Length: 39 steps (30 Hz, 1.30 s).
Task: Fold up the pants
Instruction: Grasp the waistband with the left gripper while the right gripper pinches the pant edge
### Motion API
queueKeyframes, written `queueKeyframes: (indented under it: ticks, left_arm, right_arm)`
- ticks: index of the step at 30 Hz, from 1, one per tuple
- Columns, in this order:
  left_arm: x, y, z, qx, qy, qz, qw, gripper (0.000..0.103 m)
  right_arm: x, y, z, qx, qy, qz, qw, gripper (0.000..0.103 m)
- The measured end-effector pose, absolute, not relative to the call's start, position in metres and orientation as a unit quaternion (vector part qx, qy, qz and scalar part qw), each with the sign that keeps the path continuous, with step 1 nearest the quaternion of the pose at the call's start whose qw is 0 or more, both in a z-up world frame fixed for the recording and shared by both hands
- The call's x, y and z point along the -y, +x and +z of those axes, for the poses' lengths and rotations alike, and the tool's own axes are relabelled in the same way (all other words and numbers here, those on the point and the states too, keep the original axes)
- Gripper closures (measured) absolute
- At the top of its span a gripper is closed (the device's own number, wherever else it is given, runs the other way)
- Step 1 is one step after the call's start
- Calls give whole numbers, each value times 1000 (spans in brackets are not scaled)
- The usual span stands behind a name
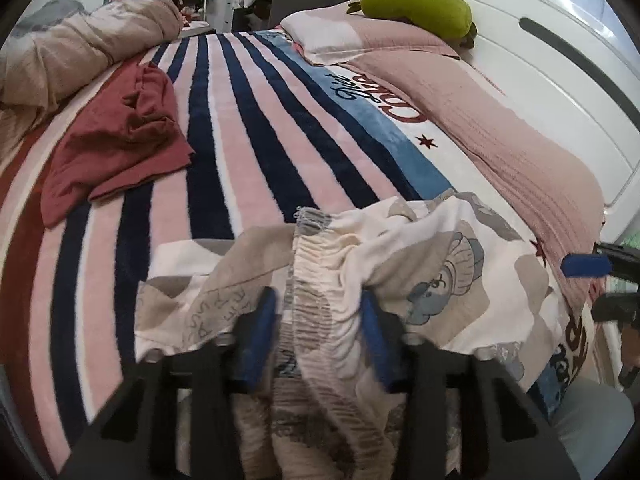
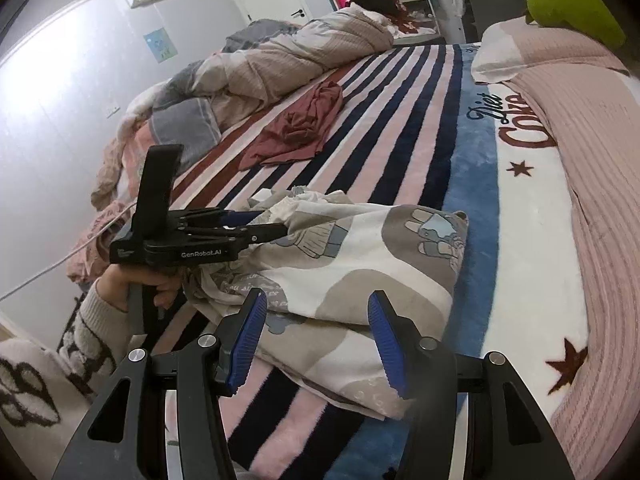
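The cream cartoon-printed cotton pants (image 2: 360,264) are seen bunched near the edge of the striped plush blanket (image 2: 400,128), so little folding is judged done. Their gathered elastic waistband (image 1: 320,264) lies between the parted jaws of the left gripper (image 1: 320,332), apparently not yet clamped; the right gripper (image 2: 316,340) is held open just short of the cloth

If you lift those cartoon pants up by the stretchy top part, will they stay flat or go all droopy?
Probably droopy: the cartoon pants already lie crumpled and bunched on the striped blanket. The gathered waistband sags between the left gripper fingers, so the legs would likely dangle. They look thin, so probably light.
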<state>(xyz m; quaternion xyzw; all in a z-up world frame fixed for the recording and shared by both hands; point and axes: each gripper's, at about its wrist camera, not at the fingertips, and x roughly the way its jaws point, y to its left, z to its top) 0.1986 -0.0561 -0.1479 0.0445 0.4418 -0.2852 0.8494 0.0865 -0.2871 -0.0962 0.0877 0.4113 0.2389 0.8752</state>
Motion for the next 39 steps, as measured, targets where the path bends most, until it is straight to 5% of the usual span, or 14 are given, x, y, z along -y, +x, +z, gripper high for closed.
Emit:
queueKeyframes:
  ticks: [5,11,18,21,22,23,30,31,33,39]
  left_arm:
    - [51,177,-135,-412,50,-290,862,89]
    - [64,140,-111,-359,46,-353,863,89]
    - [101,110,-134,-393,122,-425,806,89]
    - [86,104,-129,-395,105,-435,802,73]
    - [80,102,-127,-392,101,-436,804,58]
    - [73,98,-123,-387,102,-435,807,53]
    - [55,106,-133,-402,77,-413,813,53]
    - [52,107,-135,-404,71,-413,813,53]
    - [45,107,-133,-401,62,-412,816,53]
    - [8,128,-101,-370,29,-390,842,53]
  right_arm:
    - [298,89,-101,-411,102,234,875,54]
    - [300,102,-103,-413,111,229,875,54]
    - [303,109,-103,-410,121,219,877,54]
    - [298,115,-105,-420,121,224,871,53]
    - [295,118,-105,-423,121,227,869,51]
    - [291,121,-105,-425,121,232,866,45]
    - [254,162,-118,-451,123,255,847,40]
    - [248,166,-122,-458,119,254,843,43]
    - [238,169,-128,-470,99,252,840,84]
    - [242,149,-134,-470,73,249,844,97]
